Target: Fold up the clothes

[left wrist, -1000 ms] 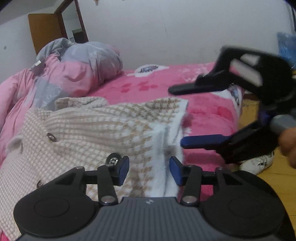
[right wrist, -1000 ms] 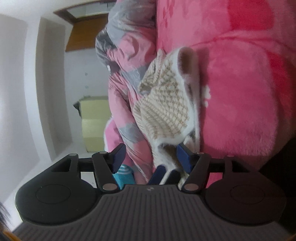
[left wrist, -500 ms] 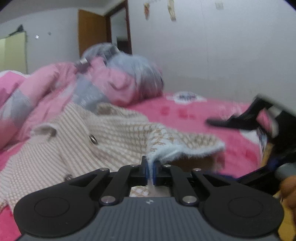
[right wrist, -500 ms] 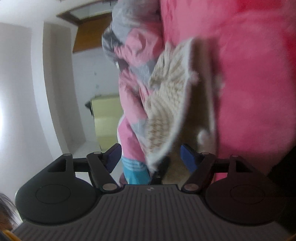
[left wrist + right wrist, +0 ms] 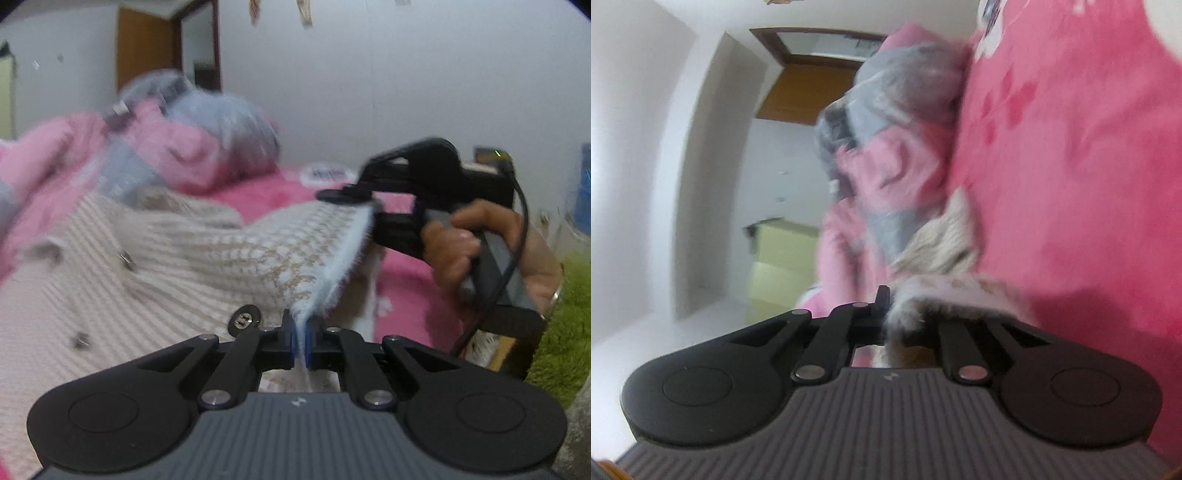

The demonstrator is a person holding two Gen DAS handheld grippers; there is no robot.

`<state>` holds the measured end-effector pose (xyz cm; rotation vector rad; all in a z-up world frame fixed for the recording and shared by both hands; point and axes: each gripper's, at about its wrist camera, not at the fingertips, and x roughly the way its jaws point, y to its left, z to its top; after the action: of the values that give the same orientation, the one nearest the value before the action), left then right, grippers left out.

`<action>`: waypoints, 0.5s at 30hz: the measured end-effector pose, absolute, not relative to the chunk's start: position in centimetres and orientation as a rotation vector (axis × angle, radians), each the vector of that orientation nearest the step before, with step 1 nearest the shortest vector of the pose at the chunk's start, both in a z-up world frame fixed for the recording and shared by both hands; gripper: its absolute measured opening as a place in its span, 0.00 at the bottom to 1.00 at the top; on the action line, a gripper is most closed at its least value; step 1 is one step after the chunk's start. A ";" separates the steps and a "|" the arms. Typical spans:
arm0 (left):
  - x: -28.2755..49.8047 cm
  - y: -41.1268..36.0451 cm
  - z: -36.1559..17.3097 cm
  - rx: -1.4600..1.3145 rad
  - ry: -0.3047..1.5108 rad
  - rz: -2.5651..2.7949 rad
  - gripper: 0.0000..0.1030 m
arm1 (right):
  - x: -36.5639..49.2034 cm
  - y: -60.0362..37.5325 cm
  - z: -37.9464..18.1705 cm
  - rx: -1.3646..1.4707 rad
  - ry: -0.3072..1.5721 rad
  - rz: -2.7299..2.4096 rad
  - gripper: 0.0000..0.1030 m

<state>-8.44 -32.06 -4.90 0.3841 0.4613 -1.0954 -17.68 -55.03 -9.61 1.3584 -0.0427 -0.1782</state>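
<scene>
Centrally, both grippers, left (image 5: 301, 343) and right (image 5: 886, 317), clamp the cardigan's (image 5: 177, 266) fuzzy hem; a blurred print (image 5: 325, 173) on the blanket (image 5: 402, 273), mid-frame, stays unreadable.

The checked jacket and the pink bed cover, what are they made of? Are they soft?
The checked jacket looks like thick woven or knitted cloth, beige and white, with a fluffy white edge and shiny buttons, probably metal. The pink bed cover looks like soft, fuzzy fleece: matte and plushy, with darker pink prints. Both look soft, though the pictures are blurry.
</scene>
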 end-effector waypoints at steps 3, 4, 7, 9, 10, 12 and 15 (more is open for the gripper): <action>-7.9 -33.4 -6.3 0.408 0.525 -1.114 0.14 | -17.3 -56.6 -12.2 1.416 0.067 -0.267 0.05; -8.0 -33.0 -6.1 0.396 0.517 -1.127 0.18 | -17.6 -56.9 -12.9 1.446 0.094 -0.269 0.05; -8.3 -30.7 -4.8 0.324 0.504 -1.193 0.46 | -19.7 -56.4 -12.8 1.442 0.076 -0.220 0.37; -8.7 -29.2 -4.0 0.300 0.459 -1.203 0.51 | -21.5 -55.7 -11.8 1.397 0.074 -0.199 0.55; -8.9 -28.4 -3.6 0.291 0.438 -1.203 0.51 | -22.7 -55.2 -11.3 1.379 0.083 -0.203 0.63; -8.6 -26.7 -2.9 0.268 0.420 -1.187 0.51 | -24.9 -54.2 -10.3 1.325 0.120 -0.234 0.69; -7.3 -24.5 -2.5 0.247 0.414 -1.117 0.51 | -27.7 -52.8 -8.6 1.242 0.167 -0.292 0.72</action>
<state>-7.27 -24.48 -2.54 0.2473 0.4145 -1.1168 -27.70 -52.78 -8.60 1.2421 0.1670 -0.2921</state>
